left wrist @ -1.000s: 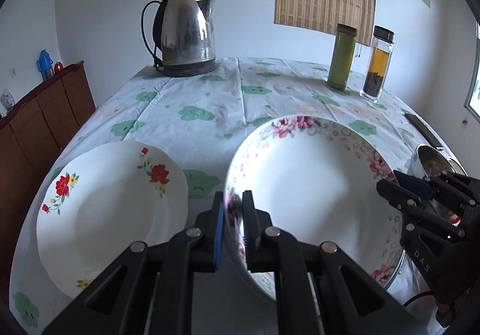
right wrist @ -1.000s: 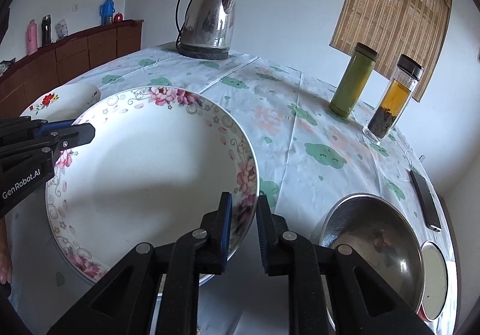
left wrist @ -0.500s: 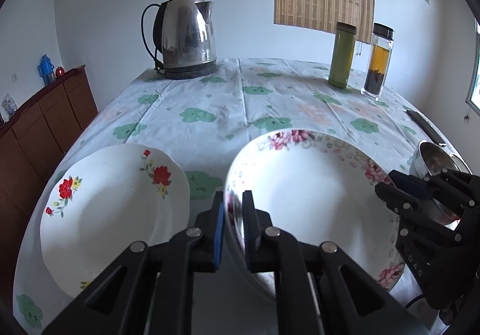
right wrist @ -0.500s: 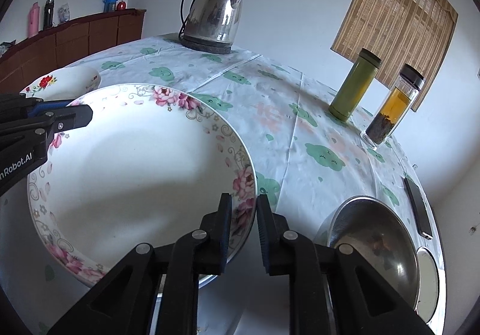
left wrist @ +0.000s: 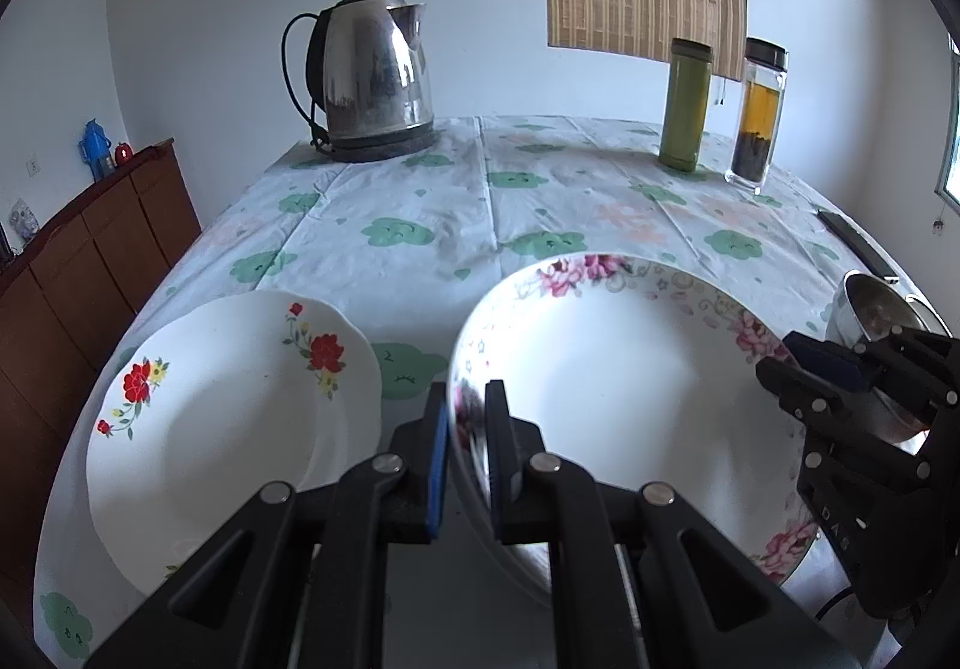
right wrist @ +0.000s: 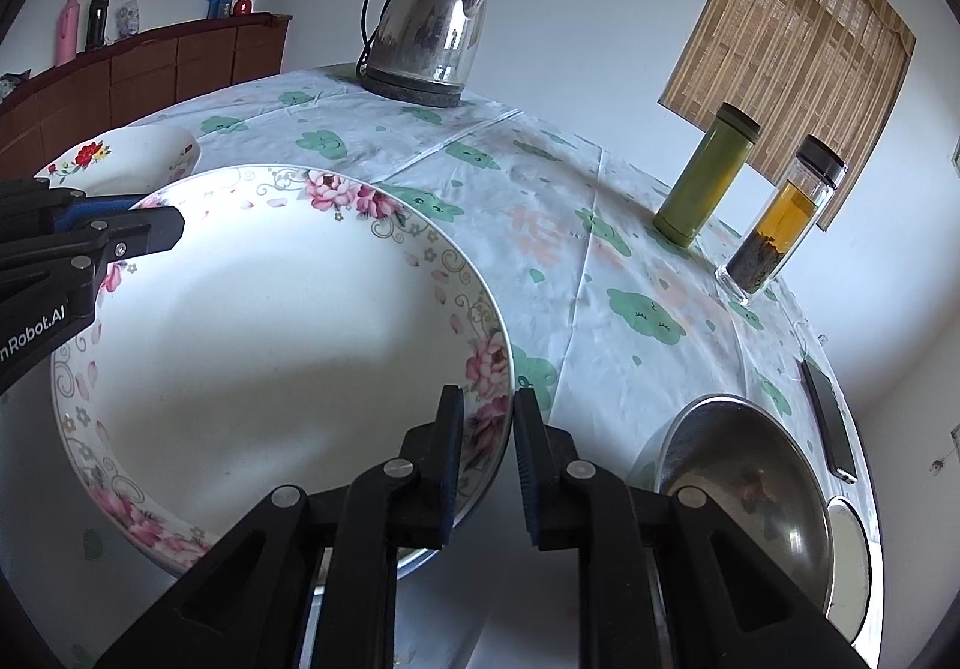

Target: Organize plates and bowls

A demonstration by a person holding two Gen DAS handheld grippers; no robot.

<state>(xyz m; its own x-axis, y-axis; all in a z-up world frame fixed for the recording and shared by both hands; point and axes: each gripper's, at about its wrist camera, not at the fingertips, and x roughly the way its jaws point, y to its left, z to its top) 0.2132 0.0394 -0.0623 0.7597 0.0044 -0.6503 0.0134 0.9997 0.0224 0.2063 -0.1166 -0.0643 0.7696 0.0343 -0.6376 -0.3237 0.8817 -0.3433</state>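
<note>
Bowl (left wrist: 630,399), white, pink-flowered rim.

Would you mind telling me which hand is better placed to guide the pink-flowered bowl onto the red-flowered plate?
Left. The left gripper grips the bowl rim on the side beside the plate; the right gripper clamps the far rim, next to the metal bowl.

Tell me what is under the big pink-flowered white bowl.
Below the big pink-flowered white bowl, a shiny metal rim peeks out near the right tongs; what it belongs to is covered. Both tongs pinch the bowl's rim.
</note>
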